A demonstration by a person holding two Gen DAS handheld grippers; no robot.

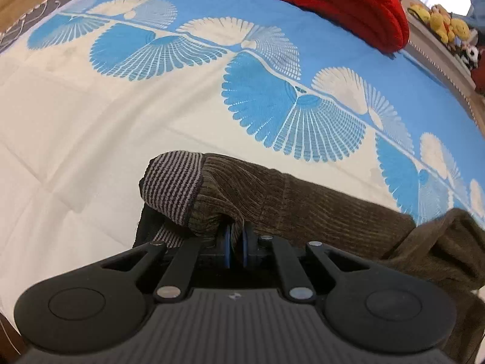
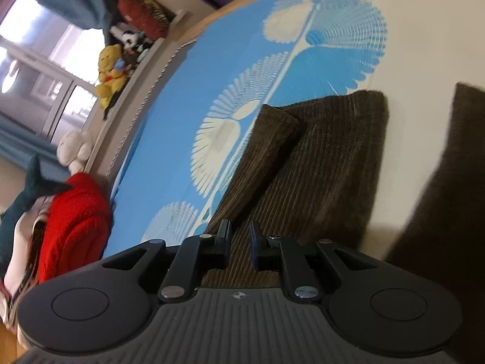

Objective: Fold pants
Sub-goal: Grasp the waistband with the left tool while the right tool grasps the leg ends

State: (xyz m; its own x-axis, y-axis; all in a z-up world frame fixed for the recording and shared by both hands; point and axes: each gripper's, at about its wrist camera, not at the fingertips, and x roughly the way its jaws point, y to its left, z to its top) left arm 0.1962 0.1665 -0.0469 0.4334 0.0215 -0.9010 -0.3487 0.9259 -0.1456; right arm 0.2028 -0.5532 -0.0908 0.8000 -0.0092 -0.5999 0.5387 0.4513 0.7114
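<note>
Brown corduroy pants (image 1: pixel 318 209) with a striped ribbed cuff (image 1: pixel 172 185) lie on the bed. My left gripper (image 1: pixel 235 236) is shut on a fold of the pants fabric beside the striped cuff. In the right wrist view the pants (image 2: pixel 318 157) lie folded over on the bedspread, with another dark part (image 2: pixel 448 182) at the right. My right gripper (image 2: pixel 239 236) hovers over the pants with its jaws a small gap apart and nothing between them.
The bed has a cream and blue fan-patterned cover (image 1: pixel 151 106). A red knit garment (image 1: pixel 342 3) lies at the far edge. Plush toys (image 1: pixel 445 24) sit on a ledge beyond the bed. The bed edge (image 2: pixel 136 106) runs along the left in the right wrist view.
</note>
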